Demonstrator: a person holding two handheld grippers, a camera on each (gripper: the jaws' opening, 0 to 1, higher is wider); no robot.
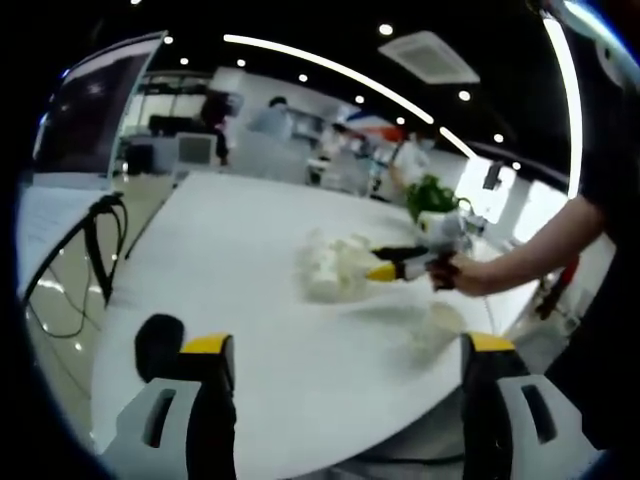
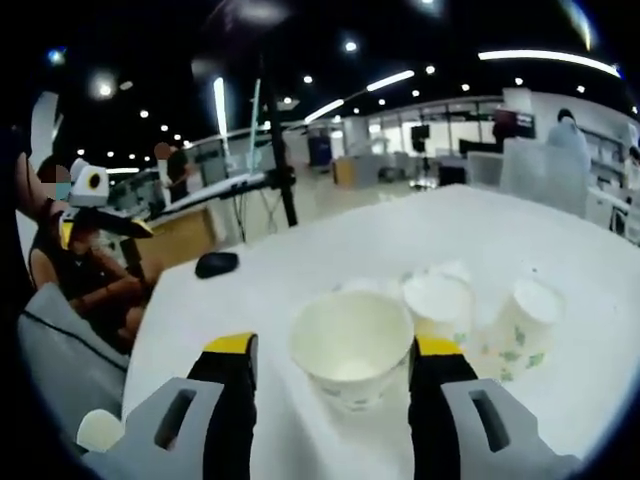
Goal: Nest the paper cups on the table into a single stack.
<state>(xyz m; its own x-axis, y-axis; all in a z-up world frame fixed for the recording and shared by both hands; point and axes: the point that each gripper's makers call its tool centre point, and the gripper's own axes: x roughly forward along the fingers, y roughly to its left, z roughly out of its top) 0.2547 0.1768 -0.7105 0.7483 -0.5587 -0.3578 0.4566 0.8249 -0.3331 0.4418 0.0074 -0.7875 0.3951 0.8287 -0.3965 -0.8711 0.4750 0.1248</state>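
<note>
Several white paper cups (image 1: 332, 265) cluster in the middle of the white table (image 1: 230, 250). My left gripper (image 1: 347, 345) is open, hanging short of the table's near edge and well back from the cups. My right gripper (image 1: 375, 260), held by a hand (image 1: 462, 273), reaches into the cluster from the right. In the right gripper view my right gripper (image 2: 333, 345) stands open around one cup (image 2: 350, 345) whose mouth faces the camera; a gap shows at the left jaw. More cups (image 2: 440, 300) (image 2: 525, 315) stand just beyond. One blurred cup (image 1: 437, 330) sits near the table edge.
A black mouse (image 2: 217, 264) (image 1: 160, 335) lies on the table near its edge. A potted plant (image 1: 430, 195) stands at the far side. A black chair (image 1: 95, 250) is off the table's left. My left gripper (image 2: 110, 215) shows at the left, before a seated person (image 2: 80, 270).
</note>
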